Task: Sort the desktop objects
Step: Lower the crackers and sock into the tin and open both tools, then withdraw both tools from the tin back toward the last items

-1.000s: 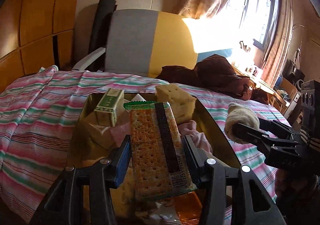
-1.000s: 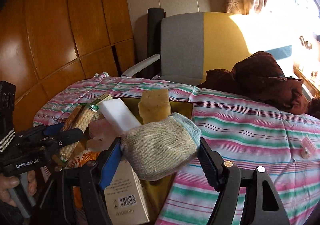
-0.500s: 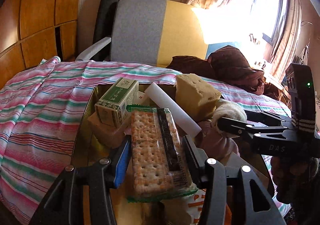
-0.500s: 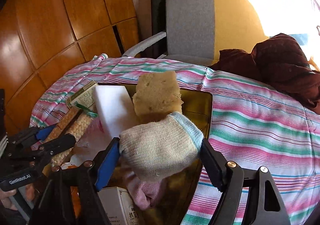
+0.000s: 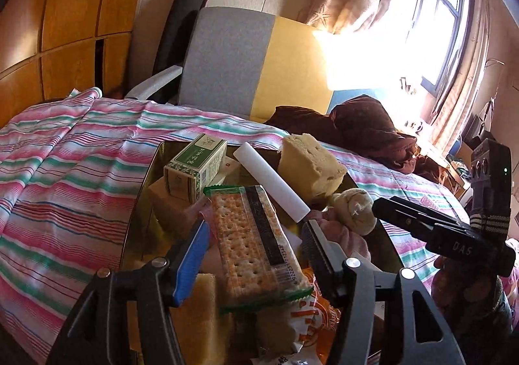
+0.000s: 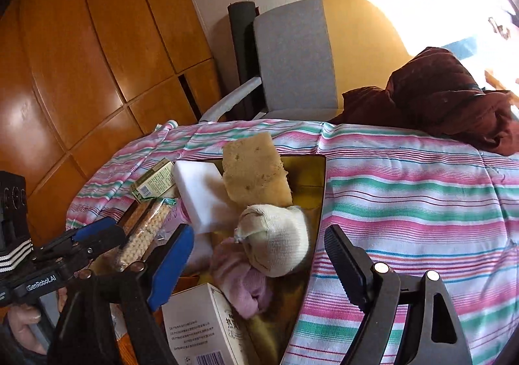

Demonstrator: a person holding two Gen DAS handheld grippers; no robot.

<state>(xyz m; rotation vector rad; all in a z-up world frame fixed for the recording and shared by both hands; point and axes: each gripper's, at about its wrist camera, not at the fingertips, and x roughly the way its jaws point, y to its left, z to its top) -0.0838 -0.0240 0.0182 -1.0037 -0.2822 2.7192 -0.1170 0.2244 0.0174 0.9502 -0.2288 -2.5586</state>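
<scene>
Both tongs, left (image 5: 254,246) and right (image 6: 258,254), now gape apart: cracker pack (image 5: 253,241) and sock ball (image 6: 275,240) just dropped into the tray (image 6: 316,170).

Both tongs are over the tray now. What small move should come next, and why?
Probably lift both tongs straight up and away from the tray. Both stand open: the cracker pack and the sock ball lie free on the pile inside, with gaps on either side, so nothing is left to release.

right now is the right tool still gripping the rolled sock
No, the right tool stands open and the rolled sock lies loose on the pile in the tray, clear of both fingers.
</scene>
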